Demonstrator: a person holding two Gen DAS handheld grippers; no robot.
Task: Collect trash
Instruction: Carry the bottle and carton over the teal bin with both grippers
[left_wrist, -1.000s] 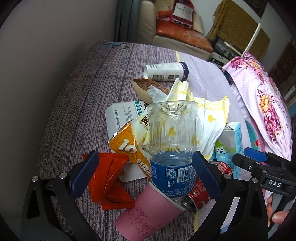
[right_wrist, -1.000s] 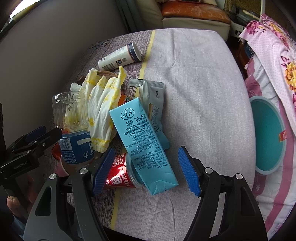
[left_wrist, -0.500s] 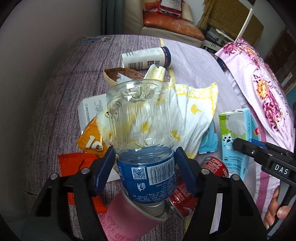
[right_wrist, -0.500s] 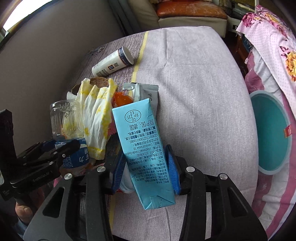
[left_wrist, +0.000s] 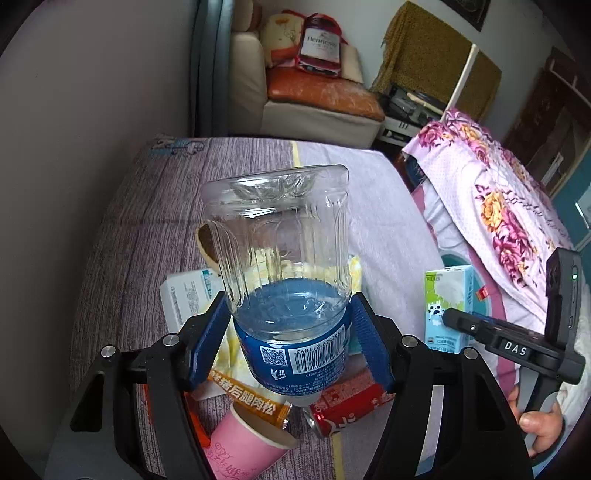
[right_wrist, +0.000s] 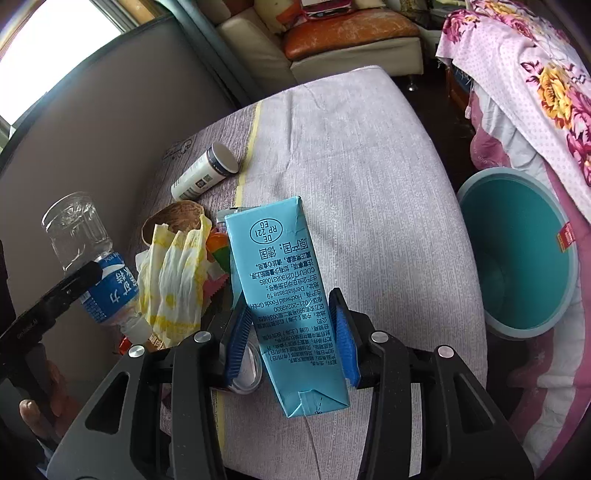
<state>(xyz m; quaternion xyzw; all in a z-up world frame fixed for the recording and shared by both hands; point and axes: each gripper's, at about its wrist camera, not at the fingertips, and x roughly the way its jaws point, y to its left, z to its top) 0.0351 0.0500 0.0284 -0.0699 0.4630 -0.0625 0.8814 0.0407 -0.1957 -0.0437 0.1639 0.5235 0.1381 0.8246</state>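
Observation:
My left gripper (left_wrist: 291, 343) is shut on a clear plastic water bottle (left_wrist: 284, 251) with a blue label, held base-forward and lifted above the trash pile. The same bottle (right_wrist: 88, 254) shows at the left of the right wrist view. My right gripper (right_wrist: 291, 332) is shut on a light-blue milk carton (right_wrist: 280, 288), raised off the table; the carton (left_wrist: 448, 302) also appears at the right of the left wrist view. Below lie a pink paper cup (left_wrist: 243, 443), a red cola can (left_wrist: 347, 406) and an orange snack wrapper (left_wrist: 243, 395).
A teal trash bin (right_wrist: 517, 258) stands on the floor right of the table (right_wrist: 351, 155). On the table lie a white tube (right_wrist: 205, 173), a yellow-white bag (right_wrist: 173, 277), a brown shell and a white box (left_wrist: 184, 295). A floral cloth (right_wrist: 535, 74) hangs beyond; a hand (left_wrist: 539, 428) grips the right handle.
Both grippers closed, the left on the bottle and the right on the carton. The bottle has risen off the pink cup, and the carton has lifted and shifted rightward.

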